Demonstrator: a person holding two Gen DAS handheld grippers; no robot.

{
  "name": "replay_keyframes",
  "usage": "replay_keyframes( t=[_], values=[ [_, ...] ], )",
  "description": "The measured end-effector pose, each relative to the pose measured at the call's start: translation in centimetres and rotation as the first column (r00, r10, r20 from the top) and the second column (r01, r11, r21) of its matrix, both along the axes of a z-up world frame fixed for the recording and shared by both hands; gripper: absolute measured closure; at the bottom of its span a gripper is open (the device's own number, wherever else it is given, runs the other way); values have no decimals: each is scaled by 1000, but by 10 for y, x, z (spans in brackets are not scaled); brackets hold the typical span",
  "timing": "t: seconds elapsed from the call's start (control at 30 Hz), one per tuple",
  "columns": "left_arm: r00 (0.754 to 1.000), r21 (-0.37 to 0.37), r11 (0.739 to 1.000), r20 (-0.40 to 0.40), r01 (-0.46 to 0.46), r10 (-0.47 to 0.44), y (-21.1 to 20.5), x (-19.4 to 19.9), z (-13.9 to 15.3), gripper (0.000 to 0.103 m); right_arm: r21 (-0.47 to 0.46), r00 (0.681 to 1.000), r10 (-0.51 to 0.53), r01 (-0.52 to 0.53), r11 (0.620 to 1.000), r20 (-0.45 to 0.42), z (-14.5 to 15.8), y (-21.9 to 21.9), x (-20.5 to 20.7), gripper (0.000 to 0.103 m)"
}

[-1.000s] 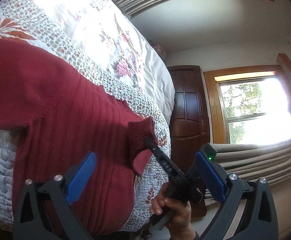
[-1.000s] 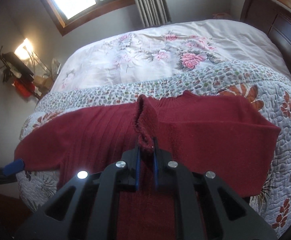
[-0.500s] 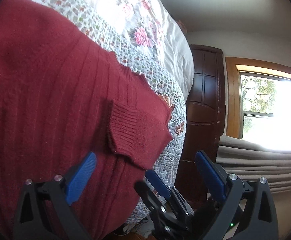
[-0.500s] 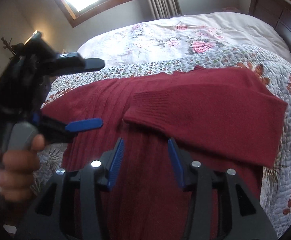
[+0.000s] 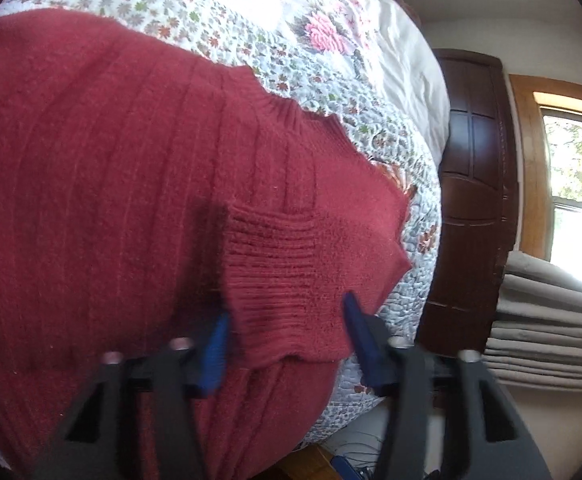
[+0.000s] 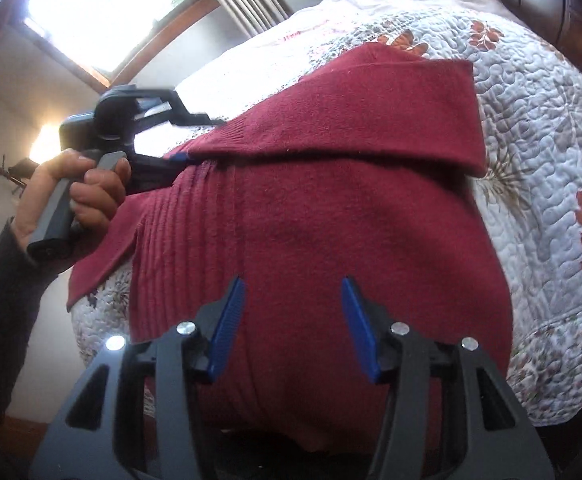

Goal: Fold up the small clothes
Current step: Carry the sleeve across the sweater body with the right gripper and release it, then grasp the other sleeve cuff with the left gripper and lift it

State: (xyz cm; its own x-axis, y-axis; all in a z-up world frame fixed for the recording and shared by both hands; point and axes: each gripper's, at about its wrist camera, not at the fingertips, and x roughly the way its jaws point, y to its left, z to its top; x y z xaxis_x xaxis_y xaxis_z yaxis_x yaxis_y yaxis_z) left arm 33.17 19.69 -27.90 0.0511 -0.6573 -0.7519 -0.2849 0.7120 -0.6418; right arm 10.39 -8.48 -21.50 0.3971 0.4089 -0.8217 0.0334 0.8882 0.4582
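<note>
A dark red knit sweater (image 5: 103, 184) lies flat on the floral quilt (image 5: 375, 132). One sleeve (image 6: 351, 120) is folded across its chest, and the ribbed cuff (image 5: 287, 280) rests on the body. My left gripper (image 5: 287, 336) is open, with its blue pads on either side of the cuff's near edge. In the right wrist view the left gripper (image 6: 199, 140) sits at the cuff end, held by a hand (image 6: 91, 188). My right gripper (image 6: 293, 316) is open and empty over the sweater's lower body (image 6: 311, 240).
The quilt (image 6: 551, 160) drops off at the bed's edge on the right. A dark wood door (image 5: 471, 184) and a pile of grey curtains (image 5: 551, 328) stand beyond the bed. A bright window (image 6: 103, 8) and a lamp (image 6: 43, 144) are at the far left.
My right gripper let go of the cuff, opened and drew back toward the sweater's lower body. The sleeve now lies flat across the chest. My left gripper moved in around the cuff.
</note>
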Motion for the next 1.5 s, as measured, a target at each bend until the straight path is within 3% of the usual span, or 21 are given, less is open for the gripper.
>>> replay_keyframes(
  t=[0.03,0.2,0.4,0.57,0.67,0.9,1.3,1.5],
  values=[
    [1000,2,1000,-5,-3,3,2,0,-1,94,5,1000,-2,2,1000,2,1,3,-1,52],
    [997,16,1000,69,20,-21,-1,4,15,96,44,1000,1,0,999,-21,-3,8,-7,52],
    [967,-25,999,253,35,-28,10,14,77,97,41,999,12,-10,999,-40,-3,14,-13,52],
    [937,-19,1000,349,6,1,55,17,114,97,41,999,16,-15,999,-39,-1,17,-15,52],
    [942,-1,999,333,-32,31,85,16,107,97,46,999,21,-19,999,-42,-3,20,-15,52],
    [972,-34,993,204,-113,117,129,-1,44,97,45,998,45,-42,998,-54,-4,26,-13,52],
    [962,-71,982,200,-174,185,156,-3,32,97,32,996,56,-54,998,-63,-3,30,-13,52],
    [980,4,989,137,-145,143,158,-11,0,97,38,995,49,-46,998,-82,-9,28,-14,52]
  ],
)
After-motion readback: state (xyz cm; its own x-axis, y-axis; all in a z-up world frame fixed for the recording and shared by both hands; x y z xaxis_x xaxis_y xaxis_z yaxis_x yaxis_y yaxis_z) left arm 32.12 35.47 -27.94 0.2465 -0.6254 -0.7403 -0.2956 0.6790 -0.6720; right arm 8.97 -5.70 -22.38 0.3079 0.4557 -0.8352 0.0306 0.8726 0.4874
